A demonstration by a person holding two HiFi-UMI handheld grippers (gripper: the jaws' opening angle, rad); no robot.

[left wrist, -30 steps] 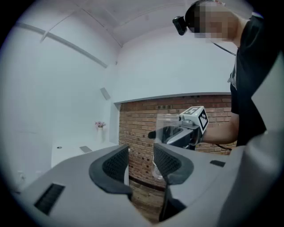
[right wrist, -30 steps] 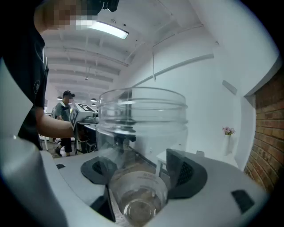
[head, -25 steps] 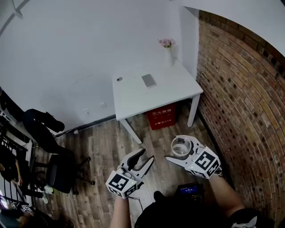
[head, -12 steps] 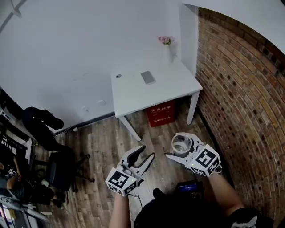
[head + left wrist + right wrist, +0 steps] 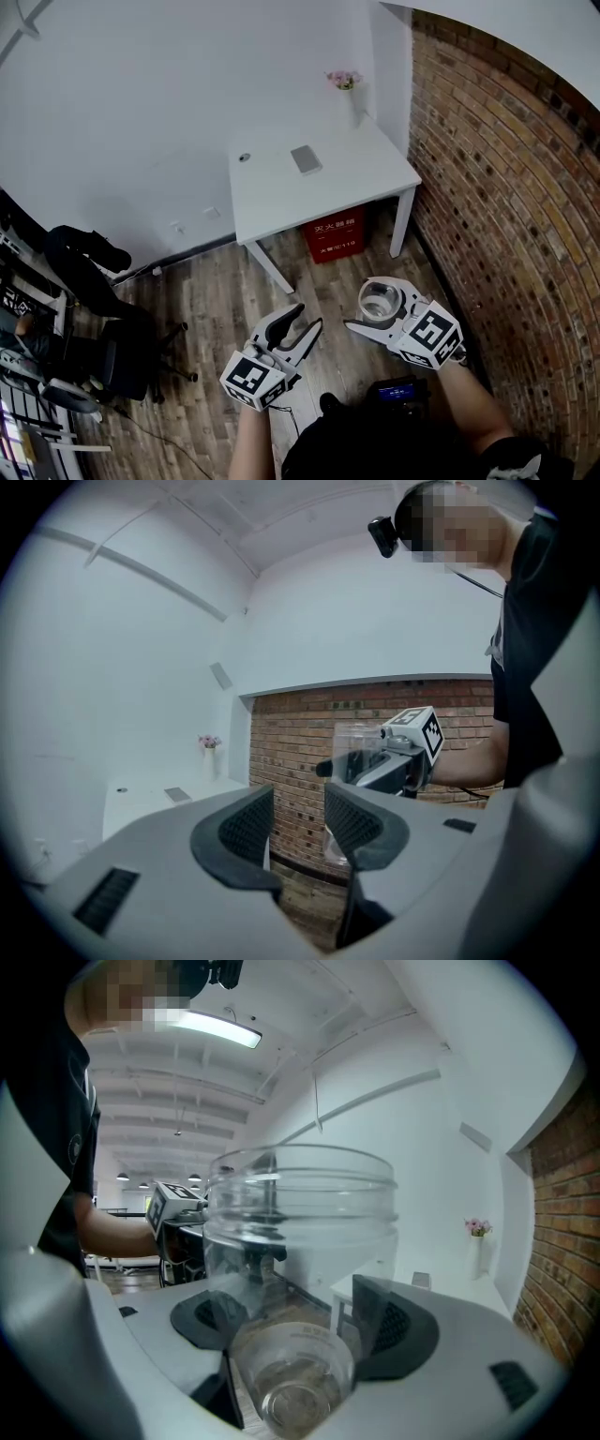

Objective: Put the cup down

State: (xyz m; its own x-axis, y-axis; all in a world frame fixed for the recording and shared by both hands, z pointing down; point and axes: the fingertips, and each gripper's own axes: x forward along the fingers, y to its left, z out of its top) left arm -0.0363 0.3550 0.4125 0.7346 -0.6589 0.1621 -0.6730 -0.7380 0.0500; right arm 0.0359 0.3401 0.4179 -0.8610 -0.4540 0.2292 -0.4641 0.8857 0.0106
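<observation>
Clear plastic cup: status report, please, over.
Right gripper shut on clear plastic cup, upright. Left gripper open, empty. White table ahead, some way off.

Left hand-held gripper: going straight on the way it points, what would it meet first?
Probably the brick wall: only bricks and floor show between the open jaws of the left hand-held gripper. The cup in the right hand-held gripper sits just right of that line.

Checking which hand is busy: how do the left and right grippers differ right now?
The right gripper has its jaws closed on a clear cup; the left gripper holds nothing, jaws apart. The right gripper is nearer the brick wall; the left gripper nearer the office chair. Both are white and hang over the wooden floor, short of the white table.
</observation>
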